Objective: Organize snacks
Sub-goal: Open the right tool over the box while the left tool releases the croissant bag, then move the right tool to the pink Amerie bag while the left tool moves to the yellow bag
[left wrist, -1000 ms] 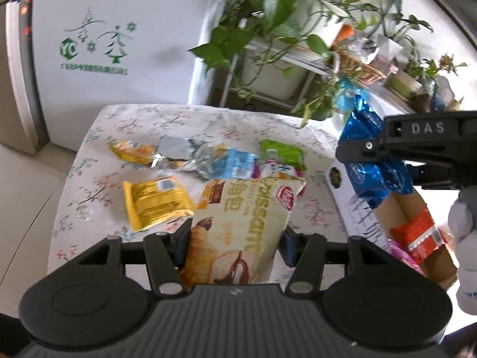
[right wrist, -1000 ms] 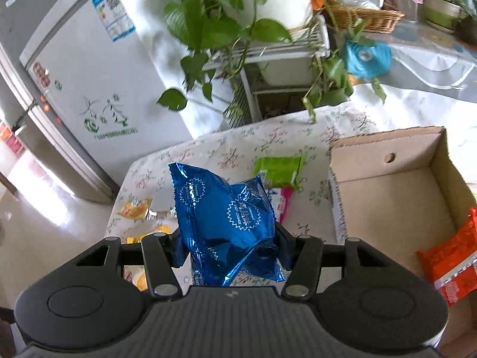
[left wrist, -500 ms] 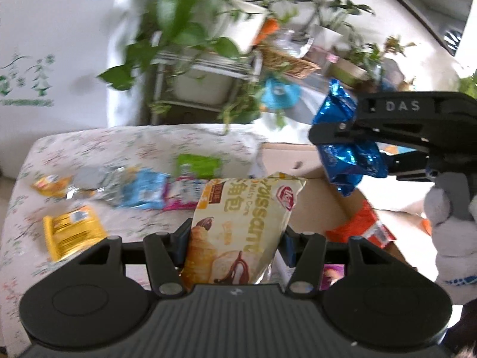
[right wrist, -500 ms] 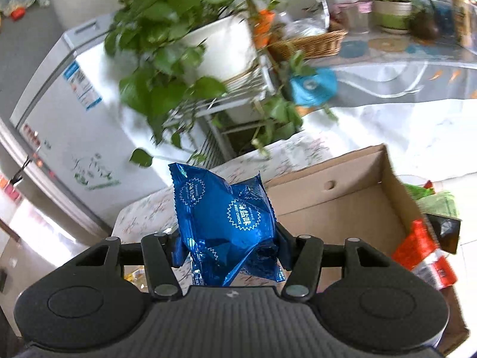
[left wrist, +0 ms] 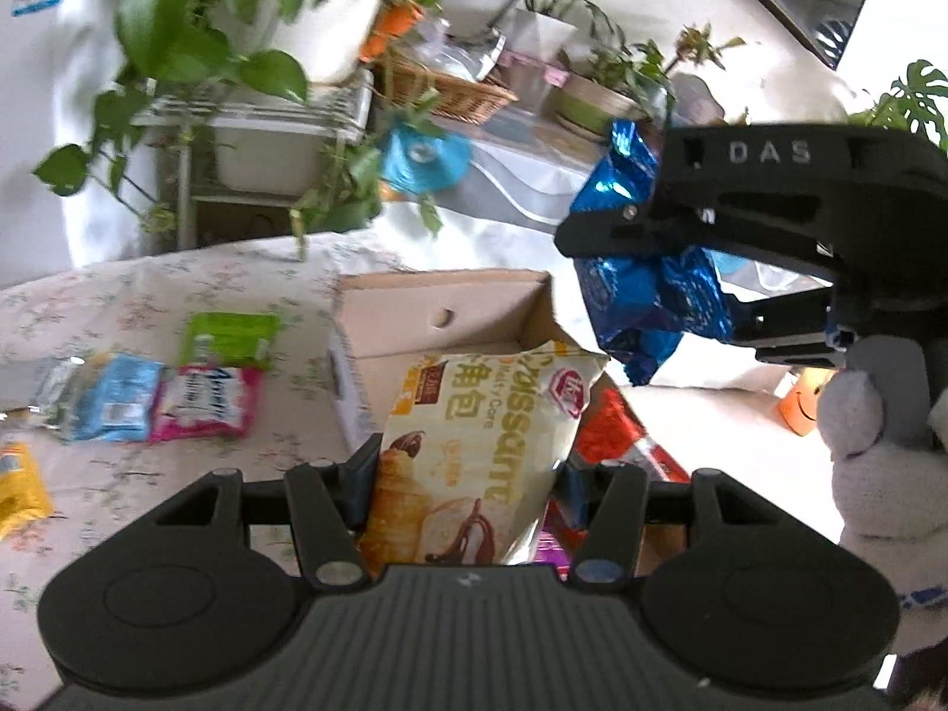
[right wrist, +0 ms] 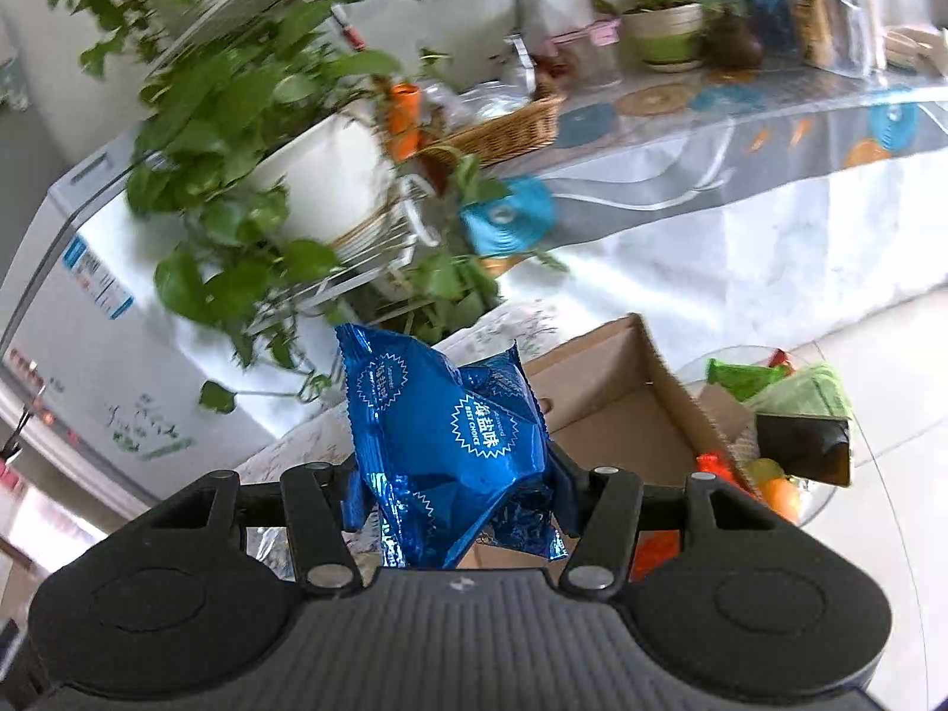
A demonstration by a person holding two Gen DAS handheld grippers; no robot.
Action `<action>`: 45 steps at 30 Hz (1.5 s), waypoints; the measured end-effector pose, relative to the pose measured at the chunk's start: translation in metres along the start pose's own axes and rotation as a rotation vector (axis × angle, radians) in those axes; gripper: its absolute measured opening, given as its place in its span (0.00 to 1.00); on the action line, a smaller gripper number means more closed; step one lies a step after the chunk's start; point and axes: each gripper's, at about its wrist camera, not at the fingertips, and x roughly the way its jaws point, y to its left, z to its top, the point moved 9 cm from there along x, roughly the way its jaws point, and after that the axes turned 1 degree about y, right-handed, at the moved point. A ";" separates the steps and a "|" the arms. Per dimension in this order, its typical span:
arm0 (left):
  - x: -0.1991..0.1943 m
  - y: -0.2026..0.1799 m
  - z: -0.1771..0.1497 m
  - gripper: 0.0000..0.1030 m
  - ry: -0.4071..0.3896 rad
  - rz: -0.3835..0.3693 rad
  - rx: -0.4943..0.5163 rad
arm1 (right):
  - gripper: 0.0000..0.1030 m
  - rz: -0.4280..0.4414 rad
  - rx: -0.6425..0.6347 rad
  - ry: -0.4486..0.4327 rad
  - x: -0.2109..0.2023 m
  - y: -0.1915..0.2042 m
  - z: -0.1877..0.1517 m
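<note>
Left gripper [left wrist: 468, 474]: jaws closed on the croissant packet [left wrist: 474, 450], pinched at its lower half, top end sticking up and forward, tilted slightly right. One packet, held clear of the table.

Right gripper [right wrist: 456, 492]: jaws clamped on the blue foil packet [right wrist: 450, 444], crumpled at the pinch. One packet. In the left wrist view the same gripper comes in from the right edge, side-on (black body marked "DAS"), blue foil hanging from its tip, above and to the right of the croissant packet, not touching it.

Cardboard box [left wrist: 438, 320]: one, open top, directly behind the croissant packet in the left view; from the right view it sits behind and right of the blue foil. Inside: a red-orange packet [left wrist: 610, 432] against the near right side, plus something purple lower down, mostly hidden by the left gripper.

Table [left wrist: 148, 278] with floral cloth, left of the box. Loose snacks on it, left wrist view: green packet [left wrist: 228, 338], pink packet [left wrist: 204, 403], light blue packet [left wrist: 115, 397], silver wrapper [left wrist: 50, 385] at the edge, yellow packet [left wrist: 18, 489] cut off by the frame. Five visible (pink and light blue touching, green just behind them).

Gloved hand [left wrist: 871, 450], grey-white, under the right gripper at the right edge.

Background: potted plants [left wrist: 249, 41] on a rack, wicker basket [left wrist: 450, 89].
</note>
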 end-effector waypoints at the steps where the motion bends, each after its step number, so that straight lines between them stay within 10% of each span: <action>1: 0.004 -0.003 0.000 0.54 0.007 -0.005 0.001 | 0.61 -0.007 0.011 0.001 0.000 -0.003 0.000; 20: 0.020 -0.022 0.004 0.77 0.018 -0.010 0.028 | 0.76 -0.064 0.150 0.014 0.006 -0.027 0.002; 45: -0.042 0.142 0.001 0.78 0.037 0.207 -0.066 | 0.82 0.056 -0.003 0.069 0.033 0.037 -0.012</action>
